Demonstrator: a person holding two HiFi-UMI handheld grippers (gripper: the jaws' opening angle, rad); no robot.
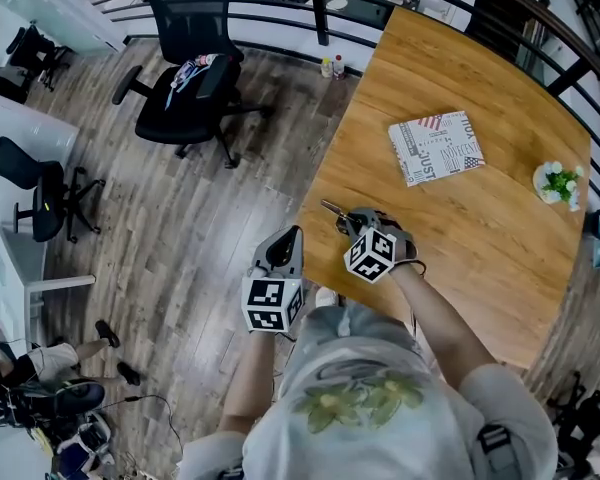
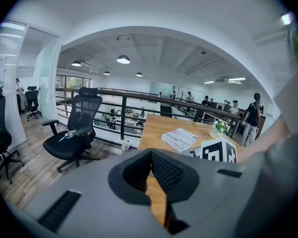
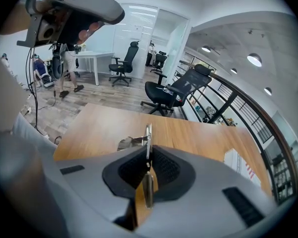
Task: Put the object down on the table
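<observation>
My right gripper hovers low over the near left corner of the wooden table. It is shut on a thin metal object, whose tip sticks out past the jaws toward the table edge. In the right gripper view the metal object stands on edge between the pads of the right gripper, with a grey part of it hanging to the left just over the wood. My left gripper is off the table, above the floor, shut with nothing in it; in its own view the left gripper points along the table's left side.
A printed book lies in the middle of the table and a small potted plant stands at its right edge. A black office chair and small bottles are on the floor at left. A black railing runs behind.
</observation>
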